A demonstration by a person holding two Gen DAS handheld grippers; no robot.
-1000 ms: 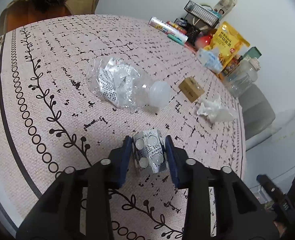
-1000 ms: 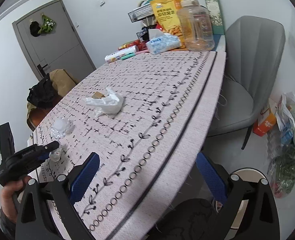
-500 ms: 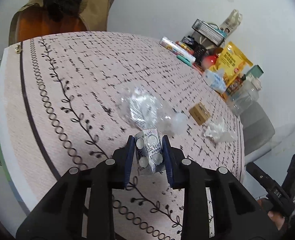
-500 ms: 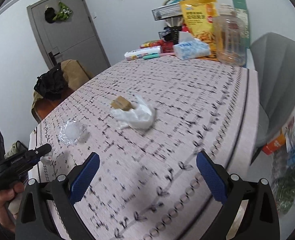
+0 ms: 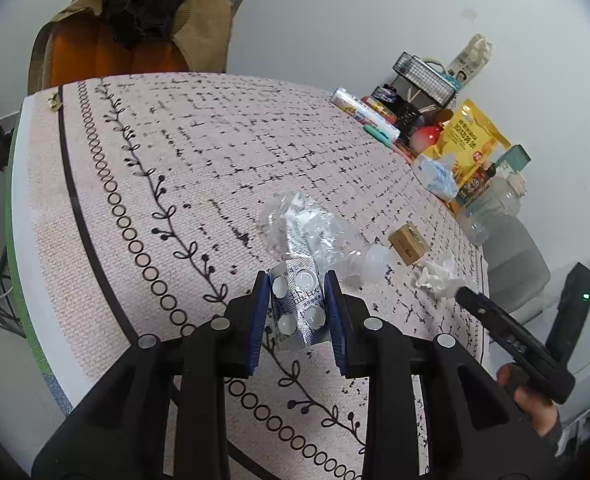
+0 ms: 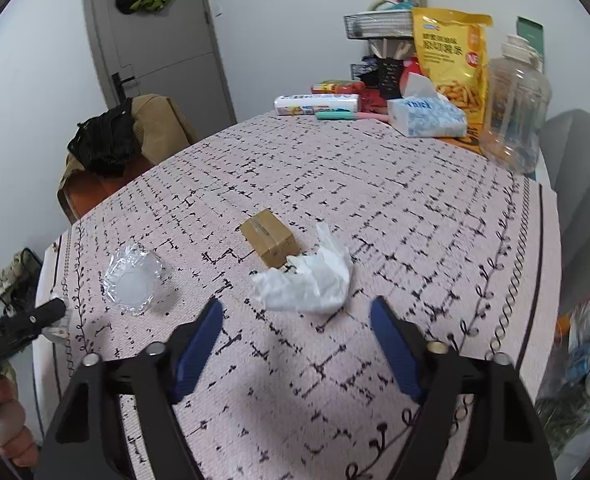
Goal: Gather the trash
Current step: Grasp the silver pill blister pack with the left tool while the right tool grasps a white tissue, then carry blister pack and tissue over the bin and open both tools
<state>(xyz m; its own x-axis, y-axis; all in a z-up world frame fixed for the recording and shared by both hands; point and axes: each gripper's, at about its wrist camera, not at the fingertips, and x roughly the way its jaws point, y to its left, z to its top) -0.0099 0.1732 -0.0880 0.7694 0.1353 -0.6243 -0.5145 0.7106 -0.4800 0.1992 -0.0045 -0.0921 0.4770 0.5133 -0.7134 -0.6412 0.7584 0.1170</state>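
Left gripper: the left gripper [image 5: 297,307] is clamped on a silver blister pack [image 5: 298,307], lifted clear above the near part of the surface; this one piece is picked up, and no bin is identifiable for it.
Crushed bottle: a clear crushed plastic bottle [image 5: 309,236] lies on the surface just beyond the held pack, untouched; in the right wrist view it sits at the left [image 6: 134,280].
Cardboard box: a small brown box [image 6: 269,242] stands mid-surface, touching the tissue's far edge; I judge it likely trash not yet collected.
Crumpled tissue: the white crumpled tissue [image 6: 307,280] lies just ahead of the right gripper, not gripped.
Right gripper: the right gripper [image 6: 297,320] hovers over the surface with jaws closing, nothing between them; the tissue lies just beyond the tips.
Progress: one of four loose pieces is in hand; I judge three remain.
Surface: the surface [image 6: 395,208] wears a pale woven cloth with black dashes and a vine border.
Far end: a tissue pack [image 6: 427,114], a yellow snack bag [image 6: 451,60] and a clear jug [image 6: 515,112] crowd the far right.
Room: a grey door [image 6: 155,40] at far left, a chair draped with clothes [image 6: 123,144] beside it, a grey chair [image 6: 579,184] at right.
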